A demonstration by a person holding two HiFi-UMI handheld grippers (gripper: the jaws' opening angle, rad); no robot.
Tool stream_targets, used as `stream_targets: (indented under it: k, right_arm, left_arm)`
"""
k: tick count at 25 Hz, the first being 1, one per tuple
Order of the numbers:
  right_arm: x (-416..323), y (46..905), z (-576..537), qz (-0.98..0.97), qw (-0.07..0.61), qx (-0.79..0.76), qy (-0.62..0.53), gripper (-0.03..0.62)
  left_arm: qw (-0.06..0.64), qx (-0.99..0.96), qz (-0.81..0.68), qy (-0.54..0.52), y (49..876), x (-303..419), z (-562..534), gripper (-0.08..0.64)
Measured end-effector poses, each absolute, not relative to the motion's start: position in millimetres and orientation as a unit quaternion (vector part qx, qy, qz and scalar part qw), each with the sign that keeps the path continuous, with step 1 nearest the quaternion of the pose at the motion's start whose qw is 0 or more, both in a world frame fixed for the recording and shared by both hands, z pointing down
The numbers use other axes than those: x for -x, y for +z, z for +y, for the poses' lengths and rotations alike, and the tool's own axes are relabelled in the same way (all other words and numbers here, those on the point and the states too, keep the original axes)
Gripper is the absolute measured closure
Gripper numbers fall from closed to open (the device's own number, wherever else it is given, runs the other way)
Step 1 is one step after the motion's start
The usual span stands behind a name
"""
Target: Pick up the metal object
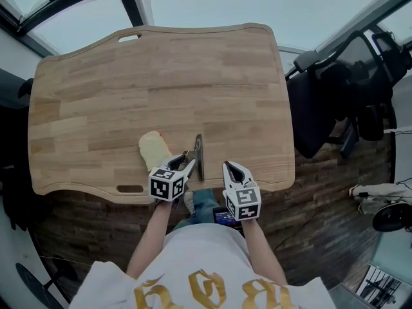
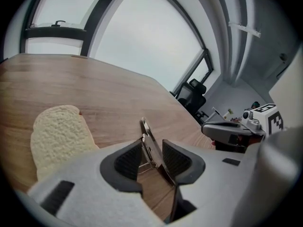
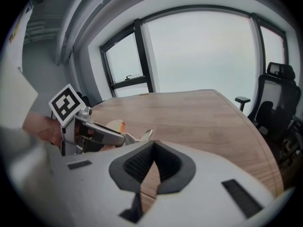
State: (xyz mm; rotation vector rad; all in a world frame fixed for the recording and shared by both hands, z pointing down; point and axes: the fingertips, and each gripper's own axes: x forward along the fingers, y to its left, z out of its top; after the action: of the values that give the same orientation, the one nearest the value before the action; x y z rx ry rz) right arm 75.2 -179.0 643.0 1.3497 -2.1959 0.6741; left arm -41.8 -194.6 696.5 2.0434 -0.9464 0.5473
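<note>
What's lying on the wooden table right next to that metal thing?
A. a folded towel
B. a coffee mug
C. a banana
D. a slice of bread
D: a pale slice of bread lies flat on the wooden table, just left of the metal object in the head view; nothing else lies on the tabletop.

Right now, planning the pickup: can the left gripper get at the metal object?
Likely yes: the metal object sits between the left gripper's open jaws; the bread lies aside.
</note>
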Motion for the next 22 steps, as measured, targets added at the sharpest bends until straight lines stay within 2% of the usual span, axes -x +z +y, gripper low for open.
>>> stream_targets:
  k: [2,9,12,18,22]
  right_arm:
    - [-78.2,644.1,-180.2,-0.799,0.236,-0.495,0.248,0.580]
    - [-77.6,651.8,-182.0,-0.799,0.242,-0.490,0.252,0.580]
    - [-74.5,655.4,-182.0,-0.800,0.247,-0.484,0.253,0.581]
    - [-75.6,658.3,-183.6,-0.799,0.249,-0.482,0.258,0.581]
    - [-75.9,656.7,-185.8,-0.801,0.249,-0.480,0.257,0.580]
  left_arm:
    - [0.403,-0.808,-0.367,0.225,699.9,40.1,-194.4,0.442]
    - [0.414,-0.801,-0.367,0.229,706.1,39.8,-198.1,0.479]
    - [0.443,-0.793,-0.362,0.210,706.9,40.1,-199.0,0.494]
    - [0.451,-0.789,-0.368,0.196,706.0,41.8,-202.3,0.508]
    - [0.480,-0.778,-0.368,0.169,706.6,41.9,-201.7,0.517]
